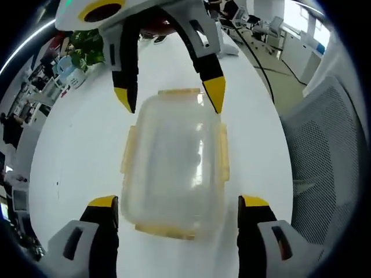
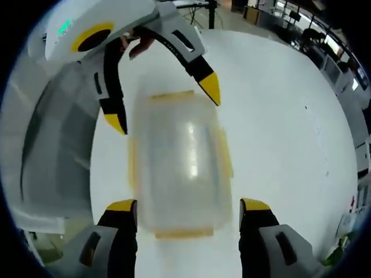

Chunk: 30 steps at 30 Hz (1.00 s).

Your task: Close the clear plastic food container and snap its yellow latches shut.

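Observation:
The clear plastic food container point(image 1: 174, 162) lies on the white table point(image 1: 75, 150) with its lid on top. Yellow latches point(image 1: 223, 153) run along its four edges. My left gripper point(image 1: 178, 202) is open, its yellow-tipped jaws standing either side of the container's near end. Opposite it, my right gripper point(image 1: 169, 95) is open over the far end. In the right gripper view the container point(image 2: 179, 162) looks blurred. There the right gripper point(image 2: 188, 205) straddles its near end, and the left gripper point(image 2: 163, 104) reaches in from the top, open. Whether the latches point(image 2: 132, 165) are snapped down I cannot tell.
A grey mesh chair point(image 1: 330, 150) stands close beside the table; it is also in the right gripper view point(image 2: 52, 145). A green plant point(image 1: 87, 49) and small items sit at the table's far corner. A black cable point(image 1: 261, 58) crosses the far end.

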Available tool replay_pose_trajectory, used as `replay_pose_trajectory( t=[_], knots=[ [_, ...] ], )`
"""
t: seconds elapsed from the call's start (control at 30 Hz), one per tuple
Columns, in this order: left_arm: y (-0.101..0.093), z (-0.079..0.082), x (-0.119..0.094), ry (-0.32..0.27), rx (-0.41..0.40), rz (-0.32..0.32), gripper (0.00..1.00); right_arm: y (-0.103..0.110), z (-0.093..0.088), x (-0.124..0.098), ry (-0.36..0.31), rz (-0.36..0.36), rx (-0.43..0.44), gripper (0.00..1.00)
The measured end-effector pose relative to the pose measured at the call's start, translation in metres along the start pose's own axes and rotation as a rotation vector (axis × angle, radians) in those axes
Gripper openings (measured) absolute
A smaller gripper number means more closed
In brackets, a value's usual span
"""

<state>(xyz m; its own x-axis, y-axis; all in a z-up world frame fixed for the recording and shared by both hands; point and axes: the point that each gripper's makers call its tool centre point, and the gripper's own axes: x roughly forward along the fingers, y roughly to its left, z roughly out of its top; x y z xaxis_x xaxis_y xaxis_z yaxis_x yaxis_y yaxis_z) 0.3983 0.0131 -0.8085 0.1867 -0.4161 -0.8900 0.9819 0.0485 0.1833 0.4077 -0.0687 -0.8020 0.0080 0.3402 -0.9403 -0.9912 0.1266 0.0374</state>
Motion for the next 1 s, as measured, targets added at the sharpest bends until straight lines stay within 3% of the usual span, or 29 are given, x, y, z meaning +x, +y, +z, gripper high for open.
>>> replay_pose_trajectory(
  t=[0.23, 0.37, 0.6, 0.77, 1.0],
  knots=[
    [0.000, -0.003, 0.006, 0.014, -0.007, -0.018, 0.90, 0.002, 0.003, 0.000, -0.023, -0.008, 0.000, 0.73],
    [0.001, -0.006, 0.009, 0.023, -0.007, -0.026, 0.91, 0.011, 0.002, 0.004, -0.027, 0.030, 0.000, 0.76],
    [0.001, -0.007, 0.014, 0.026, -0.015, -0.034, 0.91, 0.007, 0.000, 0.011, -0.023, 0.011, -0.015, 0.76],
    [0.005, -0.010, 0.014, 0.042, -0.011, -0.023, 0.83, 0.007, 0.000, 0.013, -0.030, 0.014, -0.024, 0.75],
    [0.004, -0.010, 0.015, 0.037, -0.020, -0.037, 0.83, 0.007, 0.000, 0.014, -0.030, 0.011, -0.023, 0.75]
  ],
)
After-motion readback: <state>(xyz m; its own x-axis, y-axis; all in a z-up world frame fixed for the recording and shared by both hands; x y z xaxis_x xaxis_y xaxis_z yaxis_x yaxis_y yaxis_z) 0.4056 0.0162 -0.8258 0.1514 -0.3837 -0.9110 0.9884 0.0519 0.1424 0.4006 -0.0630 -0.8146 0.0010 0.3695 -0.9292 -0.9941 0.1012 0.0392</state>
